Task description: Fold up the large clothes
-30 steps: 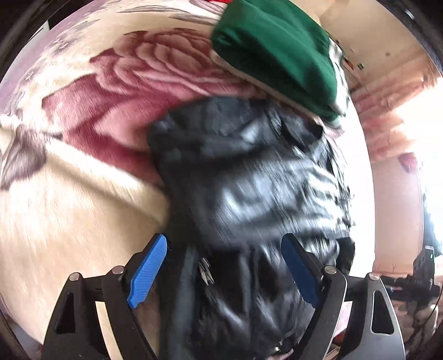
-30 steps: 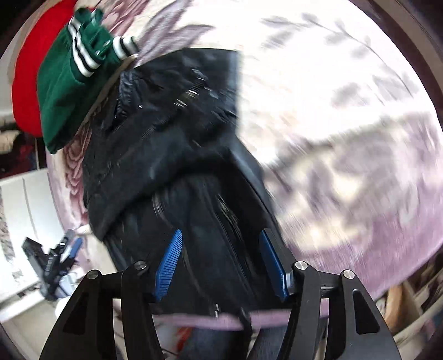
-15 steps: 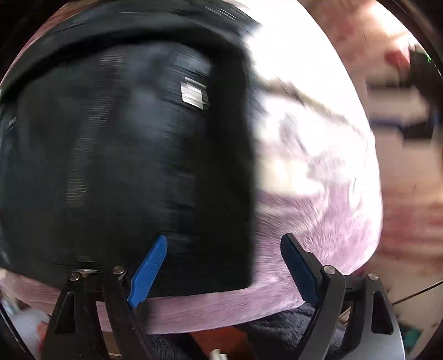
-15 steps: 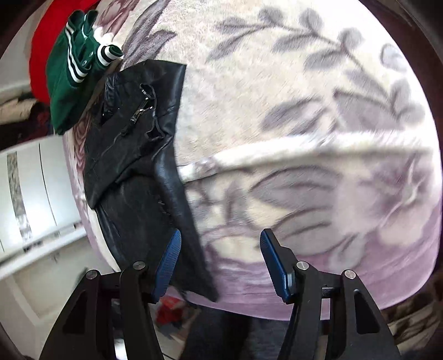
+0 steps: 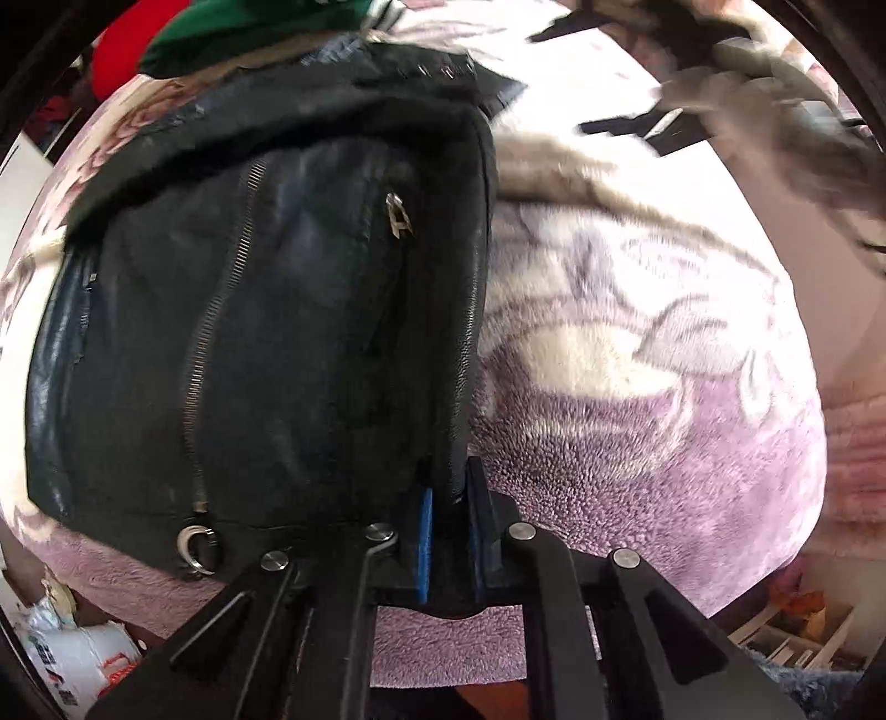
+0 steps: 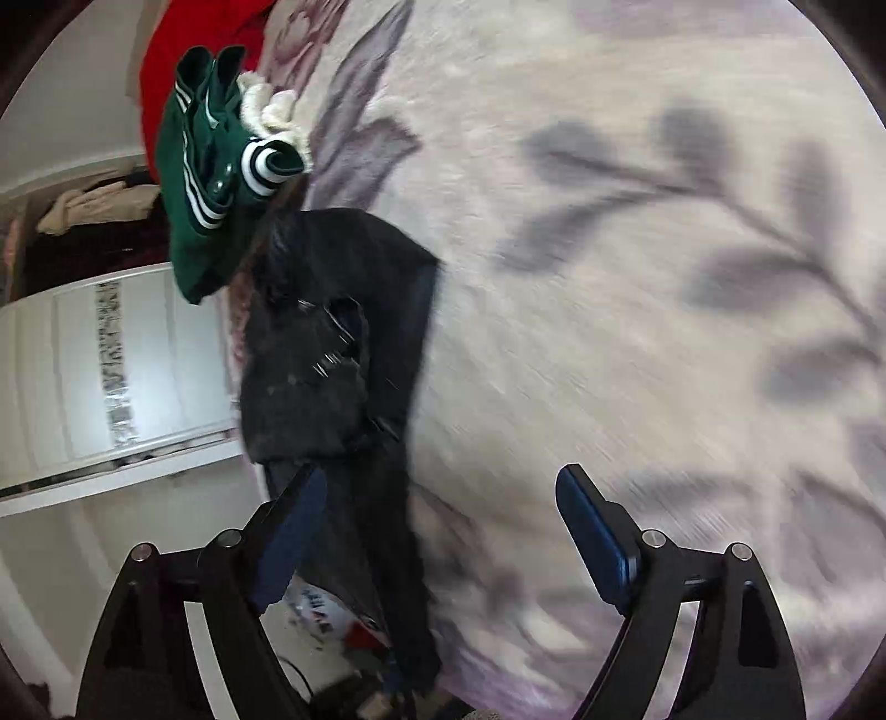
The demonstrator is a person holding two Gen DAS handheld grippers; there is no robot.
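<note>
Spread over a floral blanket [image 5: 637,432] in purple and cream: a black leather jacket [image 5: 266,332], filling the left half of the left wrist view, with an open zipper track running down its front and a metal ring pull near the lower hem. Beyond its collar, at the top left, a folded green garment [image 5: 249,22] with red cloth [image 5: 116,50] beside it. Low in the middle, the left gripper [image 5: 448,531] pinched tight on the jacket's lower right edge, the black hem caught between the blue pads [image 5: 425,531]. To the right, bare blanket, and at the top right a blurred black-and-grey shape, too smeared to name. In the right wrist view, from the left: a white cabinet front [image 6: 111,376], then the green garment [image 6: 221,183] with white stripes, lying against red cloth [image 6: 166,55] at the top, and below it the black leather jacket [image 6: 332,354], hanging down over the bed's edge. Lower down, the right gripper [image 6: 437,531] opening wide, nothing gripped; the left pad overlapping the jacket's hanging part, the right pad over bare blanket [image 6: 664,277]. Further right, only grey leaf prints.
</note>
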